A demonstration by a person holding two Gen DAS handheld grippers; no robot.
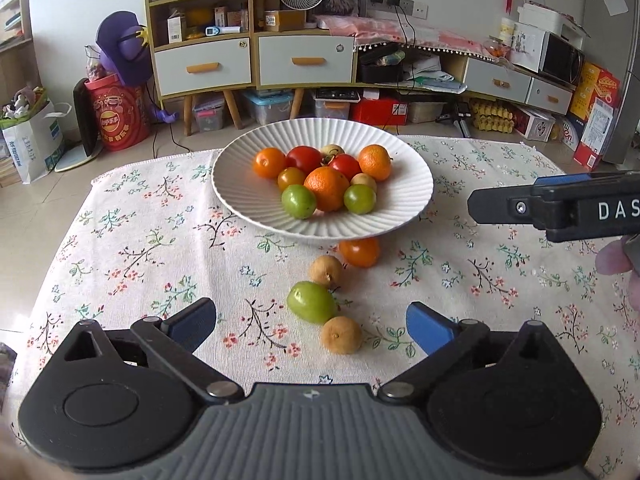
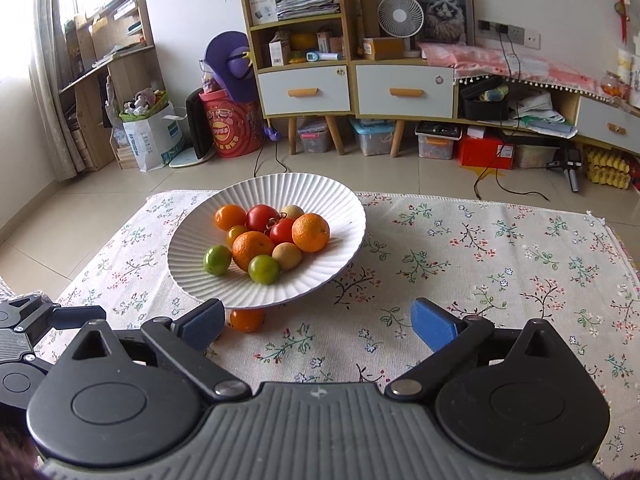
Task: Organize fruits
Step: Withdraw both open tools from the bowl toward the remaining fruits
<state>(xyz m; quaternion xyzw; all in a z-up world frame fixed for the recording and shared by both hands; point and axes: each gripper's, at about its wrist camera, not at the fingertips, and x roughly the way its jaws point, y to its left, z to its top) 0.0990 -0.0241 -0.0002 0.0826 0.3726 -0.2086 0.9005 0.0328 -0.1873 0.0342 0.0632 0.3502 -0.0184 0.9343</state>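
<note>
A white ribbed bowl (image 1: 248, 196) (image 2: 192, 264) on the floral cloth holds several oranges, red tomatoes, green fruits and tan fruits. In front of it on the cloth lie an orange (image 1: 360, 251) (image 2: 246, 320), a tan fruit (image 1: 326, 270), a green fruit (image 1: 312, 302) and another tan fruit (image 1: 341, 335). My left gripper (image 1: 311, 326) is open, its fingers wide on either side of the green and near tan fruit, touching neither. My right gripper (image 2: 316, 326) is open over bare cloth, right of the loose orange; it also shows at the right edge as the right gripper (image 1: 560, 210).
The floral tablecloth (image 1: 140, 248) (image 2: 500, 264) covers a low table whose far edge runs behind the bowl. Beyond are tiled floor, cabinets, storage boxes and a red drum (image 1: 120, 116). A fingertip (image 1: 614, 258) shows at the right edge.
</note>
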